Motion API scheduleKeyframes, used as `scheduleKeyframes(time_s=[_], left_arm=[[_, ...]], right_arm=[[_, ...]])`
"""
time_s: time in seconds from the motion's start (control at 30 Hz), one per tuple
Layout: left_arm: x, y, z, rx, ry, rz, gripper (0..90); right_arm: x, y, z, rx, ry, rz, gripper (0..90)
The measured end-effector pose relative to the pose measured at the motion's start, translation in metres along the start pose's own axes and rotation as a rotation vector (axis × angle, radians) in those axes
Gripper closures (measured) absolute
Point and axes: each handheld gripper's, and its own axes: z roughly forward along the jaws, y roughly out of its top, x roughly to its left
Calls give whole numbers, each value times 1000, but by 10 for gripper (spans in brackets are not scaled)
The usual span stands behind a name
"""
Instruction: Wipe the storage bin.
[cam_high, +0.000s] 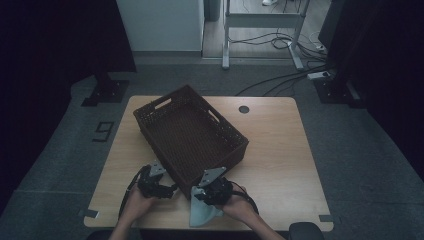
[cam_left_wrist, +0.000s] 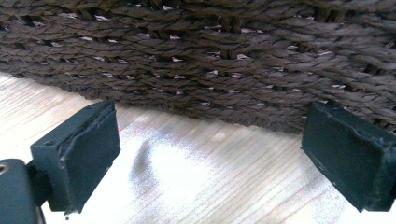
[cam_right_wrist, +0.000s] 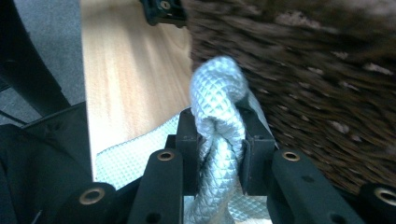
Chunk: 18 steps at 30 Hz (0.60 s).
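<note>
right gripper (cam_right_wrist: 218, 154) clamps bunched grey cloth (cam_right_wrist: 215, 100), wicker basket (cam_high: 192, 132) wall touching, upper right; left gripper (cam_left_wrist: 210, 154) wide, empty.

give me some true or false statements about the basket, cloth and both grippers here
1. The right gripper is shut on the cloth. True.
2. The left gripper holds the cloth. False: it is open with nothing between its fingers, facing the basket wall.
3. The basket lies upside down. False: it stands open side up on the table.
4. The cloth is bunched between the right fingers. True.
5. The cloth lies inside the basket. False: it is outside, by the near corner, partly on the table.
</note>
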Motion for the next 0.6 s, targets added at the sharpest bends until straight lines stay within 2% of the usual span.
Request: scheduleKeyframes(time_s=[0.33, 0.5, 0.6], left_arm=[[0, 0, 0, -3, -2, -5, 38], [0, -1, 0, -3, -3, -6, 38], [0, -1, 0, 0, -4, -4, 37]], right_arm=[[-20, -8, -10, 6, -60, 56, 721], [-26, -11, -13, 19, -93, 50, 721], [-32, -14, -17, 19, -112, 74, 721]])
